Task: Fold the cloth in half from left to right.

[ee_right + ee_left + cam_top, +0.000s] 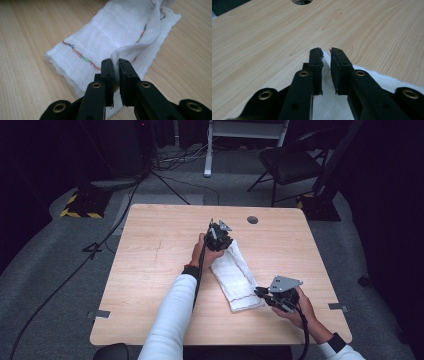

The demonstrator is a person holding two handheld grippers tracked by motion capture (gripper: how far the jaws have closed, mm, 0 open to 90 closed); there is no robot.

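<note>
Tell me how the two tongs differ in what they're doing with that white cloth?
The right tongs pinch a raised fold of the white cloth at its near end; the left tongs stand slightly parted over the far end, cloth between the jaws but not squeezed. The left tongs point down; the right tongs lie nearly level. Both are black and hand-held.

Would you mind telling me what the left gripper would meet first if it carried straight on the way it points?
The left gripper would likely pass the edge of the folded white cloth beneath it and meet the light wooden tabletop; depth is uncertain.
</note>
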